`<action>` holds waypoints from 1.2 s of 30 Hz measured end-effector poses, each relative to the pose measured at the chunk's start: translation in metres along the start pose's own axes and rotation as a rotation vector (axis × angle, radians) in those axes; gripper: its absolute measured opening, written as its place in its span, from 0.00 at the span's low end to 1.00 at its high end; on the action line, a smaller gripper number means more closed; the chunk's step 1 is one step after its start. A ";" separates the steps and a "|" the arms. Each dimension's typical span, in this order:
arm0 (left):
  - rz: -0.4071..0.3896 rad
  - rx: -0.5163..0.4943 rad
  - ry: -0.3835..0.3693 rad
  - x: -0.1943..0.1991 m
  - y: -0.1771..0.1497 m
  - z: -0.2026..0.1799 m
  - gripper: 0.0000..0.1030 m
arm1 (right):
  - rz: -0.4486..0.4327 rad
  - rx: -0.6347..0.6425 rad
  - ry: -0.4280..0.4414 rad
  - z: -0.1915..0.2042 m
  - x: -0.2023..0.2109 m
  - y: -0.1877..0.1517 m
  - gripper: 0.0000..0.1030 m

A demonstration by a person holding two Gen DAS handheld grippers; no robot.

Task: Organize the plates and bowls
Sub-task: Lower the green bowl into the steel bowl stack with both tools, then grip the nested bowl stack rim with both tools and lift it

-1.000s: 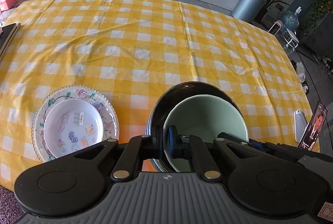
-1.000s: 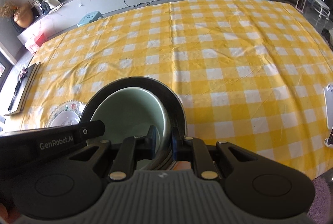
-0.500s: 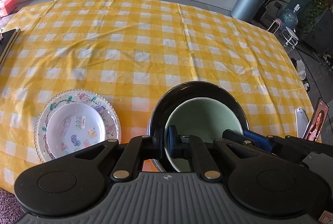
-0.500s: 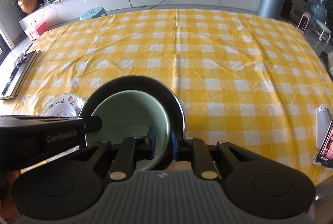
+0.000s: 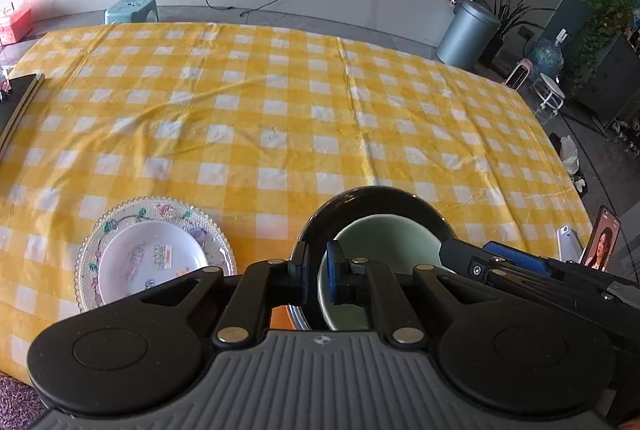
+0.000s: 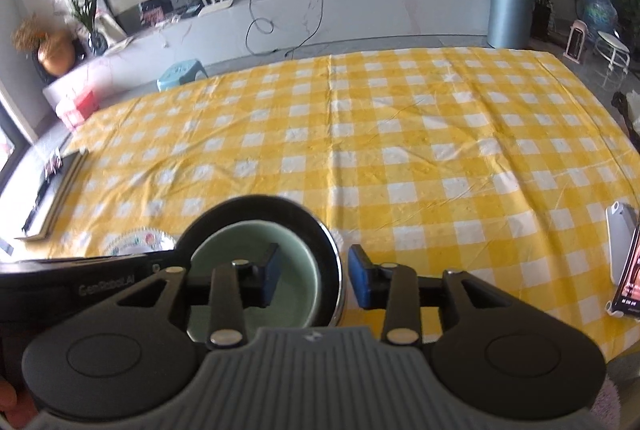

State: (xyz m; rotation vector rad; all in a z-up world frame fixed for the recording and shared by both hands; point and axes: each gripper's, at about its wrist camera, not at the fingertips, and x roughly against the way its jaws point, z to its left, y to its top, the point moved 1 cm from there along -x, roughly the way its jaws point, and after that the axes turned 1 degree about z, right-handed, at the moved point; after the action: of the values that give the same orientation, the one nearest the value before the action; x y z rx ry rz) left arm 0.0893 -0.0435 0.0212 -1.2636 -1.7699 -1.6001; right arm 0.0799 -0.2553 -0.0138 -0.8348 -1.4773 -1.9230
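A black bowl (image 5: 376, 198) with a pale green bowl (image 5: 384, 238) nested inside sits on the yellow checked tablecloth near the front edge. My left gripper (image 5: 317, 278) is shut on the black bowl's left rim, its jaws just starting to ease open. My right gripper (image 6: 316, 276) is opening. The right rims of the green bowl (image 6: 240, 240) and black bowl (image 6: 256, 206) stand between its pads, untouched. To the left lies a patterned glass plate (image 5: 160, 210) with a white plate (image 5: 152, 254) on it.
A phone on a stand (image 5: 604, 244) and a white object (image 5: 568, 242) sit at the table's right edge. A dark flat book (image 5: 16, 102) lies at the left edge. The tablecloth (image 5: 280, 110) stretches away behind the bowls.
My right gripper's jaws have spread apart and let go of the bowls' right rim. Both views have tipped up slightly. The left gripper stays on the left rim.
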 end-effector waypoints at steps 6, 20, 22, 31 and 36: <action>-0.071 0.033 -0.040 0.009 0.003 0.008 0.42 | -0.022 -0.111 0.000 -0.018 0.000 0.000 0.50; 0.025 0.250 -0.097 -0.024 -0.022 0.039 0.59 | 0.136 -0.308 0.078 -0.038 -0.035 -0.027 0.59; 0.040 0.257 -0.091 -0.030 -0.026 0.038 0.59 | 0.150 -0.311 0.080 -0.037 -0.038 -0.030 0.59; 0.070 0.293 -0.125 -0.045 -0.034 0.040 0.59 | 0.179 -0.332 0.093 -0.042 -0.050 -0.034 0.59; 0.077 0.300 -0.143 -0.052 -0.034 0.040 0.59 | 0.183 -0.360 0.139 -0.047 -0.057 -0.036 0.58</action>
State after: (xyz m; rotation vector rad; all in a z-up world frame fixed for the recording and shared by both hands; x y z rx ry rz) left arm 0.0959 -0.0200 -0.0482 -1.3083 -1.9353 -1.1731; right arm 0.0831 -0.2894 -0.0881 -0.9341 -0.9518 -2.0887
